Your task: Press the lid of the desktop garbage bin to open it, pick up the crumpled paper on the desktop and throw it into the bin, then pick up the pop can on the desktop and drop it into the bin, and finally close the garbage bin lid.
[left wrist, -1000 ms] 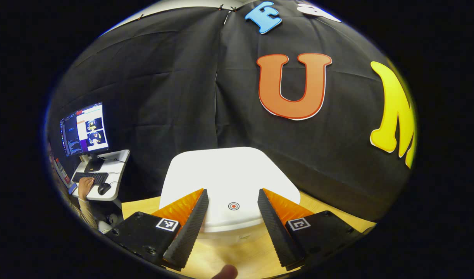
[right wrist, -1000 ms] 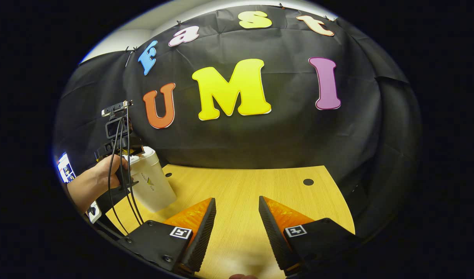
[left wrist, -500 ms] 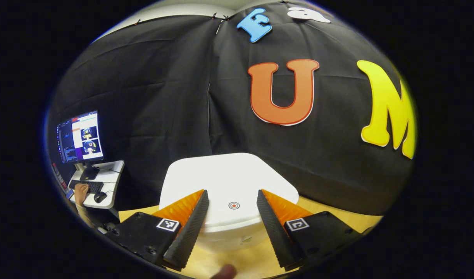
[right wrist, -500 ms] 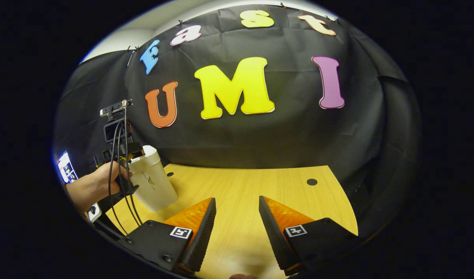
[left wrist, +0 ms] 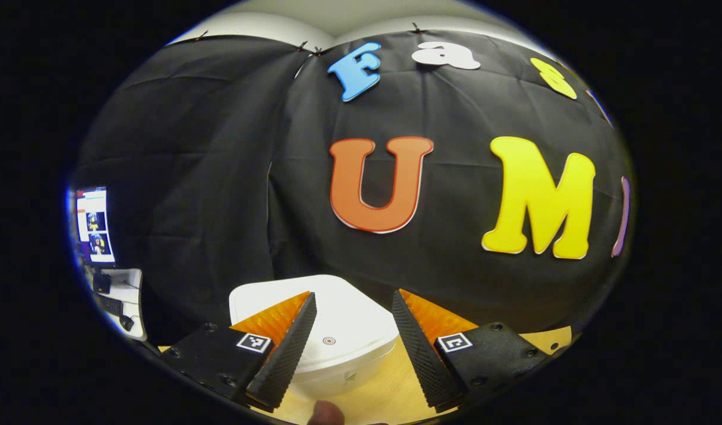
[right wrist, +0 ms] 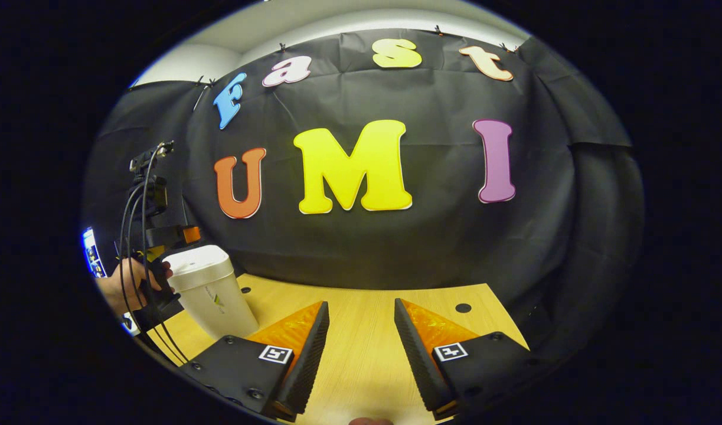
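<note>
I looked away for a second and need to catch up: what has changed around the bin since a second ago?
The left gripper has backed away from the bin and tilted up: in its own view the lid sits lower and looks smaller. In the right gripper view it stands left of the bin. The lid stays shut. The right gripper tilted up slightly; both grippers stay open and hold nothing.

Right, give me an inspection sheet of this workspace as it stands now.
Surface: wooden table, round holes near its far edge.
Job's things: white bin, lid shut; paper and can: nothing seen.
Clutter: nothing seen.
Grippers: left gripper open, above the lid; right gripper open over bare table.
Cables: black cables hanging from the left gripper, held by a hand.
Surroundings: black cloth wall; monitor and keyboard on a side stand.
</note>
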`<state>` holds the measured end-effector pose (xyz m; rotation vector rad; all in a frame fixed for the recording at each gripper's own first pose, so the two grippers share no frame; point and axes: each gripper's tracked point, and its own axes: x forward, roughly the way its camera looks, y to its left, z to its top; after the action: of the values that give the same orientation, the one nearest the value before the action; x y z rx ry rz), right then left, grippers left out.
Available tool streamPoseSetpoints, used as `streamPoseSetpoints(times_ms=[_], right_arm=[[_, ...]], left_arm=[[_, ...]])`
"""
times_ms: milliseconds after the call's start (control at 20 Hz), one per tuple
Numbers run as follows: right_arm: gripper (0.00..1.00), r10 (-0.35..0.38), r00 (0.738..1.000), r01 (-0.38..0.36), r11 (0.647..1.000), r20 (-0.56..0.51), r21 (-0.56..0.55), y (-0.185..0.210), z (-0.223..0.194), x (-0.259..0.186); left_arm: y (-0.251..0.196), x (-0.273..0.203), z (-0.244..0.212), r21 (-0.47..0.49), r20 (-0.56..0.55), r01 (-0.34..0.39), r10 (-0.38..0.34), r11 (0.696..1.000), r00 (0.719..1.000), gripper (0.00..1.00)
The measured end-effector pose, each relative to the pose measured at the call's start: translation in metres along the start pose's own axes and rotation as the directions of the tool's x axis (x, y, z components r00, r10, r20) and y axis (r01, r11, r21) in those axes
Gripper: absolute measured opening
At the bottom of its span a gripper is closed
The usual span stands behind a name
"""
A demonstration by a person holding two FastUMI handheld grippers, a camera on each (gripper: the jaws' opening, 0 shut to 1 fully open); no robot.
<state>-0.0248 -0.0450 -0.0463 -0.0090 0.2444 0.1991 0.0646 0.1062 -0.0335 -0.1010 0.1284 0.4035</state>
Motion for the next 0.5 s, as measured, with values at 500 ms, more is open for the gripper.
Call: streamPoseSetpoints(times_ms=[500], right_arm=[[0.72,-0.055,0.976,0.072,0.995,0.209,-0.074,0.023,0.063,-0.021]], left_arm=[[-0.081,-0.101,0.064,0.082,0.167,0.346,-0.355,0.935,0.920,0.93]])
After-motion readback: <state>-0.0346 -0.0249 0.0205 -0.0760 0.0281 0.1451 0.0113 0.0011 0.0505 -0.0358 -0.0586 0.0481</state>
